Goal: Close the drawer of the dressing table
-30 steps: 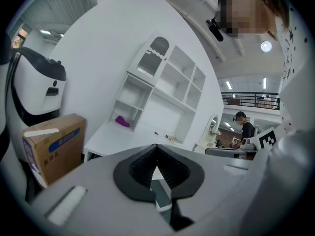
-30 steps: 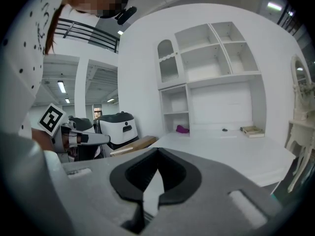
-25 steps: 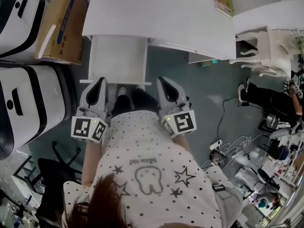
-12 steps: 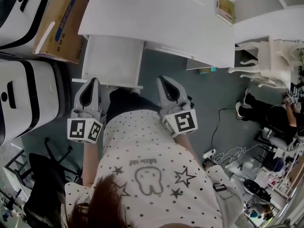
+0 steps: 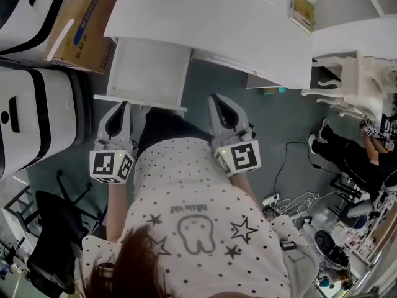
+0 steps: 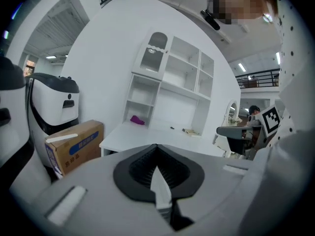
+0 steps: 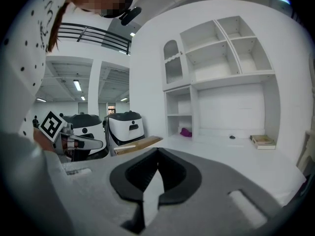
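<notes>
The room was evenly lit by ceiling strip lights [image 7: 77, 85], and the white table top [image 5: 205, 23] was rendered bright against a dim floor [image 5: 267, 123]. Both gripper views were bent by a wide lens and darkened at the corners

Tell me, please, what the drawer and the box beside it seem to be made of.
Drawer: probably painted wood or board. It is smooth matte white, with flat panels and straight, crisp edges.
Box: most likely cardboard. It has dull brown faces with sharp folded edges and a blue printed stripe.
</notes>
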The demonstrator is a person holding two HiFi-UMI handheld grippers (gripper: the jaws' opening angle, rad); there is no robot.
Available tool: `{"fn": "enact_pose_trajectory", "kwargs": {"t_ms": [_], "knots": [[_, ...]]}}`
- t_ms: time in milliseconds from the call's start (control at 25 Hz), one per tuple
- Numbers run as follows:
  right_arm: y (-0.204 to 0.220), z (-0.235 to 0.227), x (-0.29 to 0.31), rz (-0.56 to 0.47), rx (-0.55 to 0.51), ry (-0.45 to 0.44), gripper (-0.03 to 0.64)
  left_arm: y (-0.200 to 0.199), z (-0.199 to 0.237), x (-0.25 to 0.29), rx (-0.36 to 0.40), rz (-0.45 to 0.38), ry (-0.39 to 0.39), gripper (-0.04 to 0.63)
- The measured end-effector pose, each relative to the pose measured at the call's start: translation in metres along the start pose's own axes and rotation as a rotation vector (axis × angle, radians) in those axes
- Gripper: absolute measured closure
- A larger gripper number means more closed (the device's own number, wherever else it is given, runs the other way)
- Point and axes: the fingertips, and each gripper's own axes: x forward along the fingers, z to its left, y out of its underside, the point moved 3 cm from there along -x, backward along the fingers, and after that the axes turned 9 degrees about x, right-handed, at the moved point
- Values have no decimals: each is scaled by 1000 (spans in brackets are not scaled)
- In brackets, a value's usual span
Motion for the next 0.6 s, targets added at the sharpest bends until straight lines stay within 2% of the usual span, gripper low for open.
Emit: {"fn": "enact_pose_trajectory", "kwargs": {"t_ms": [280,440,520,600], "knots": [[1,0,-1,7,-11,2,621,50,8,-2,-5,136,-13,600],[3,-1,-1,16,-20,-4,621,94,12,0,-42,241,-17,600],[2,-1,0,17,-26,-11,621,116,14,1,-53,295,-16,564],[2,-3,0,16,-30,-13,621,135,15,3,-48,348,-17,557]]}}
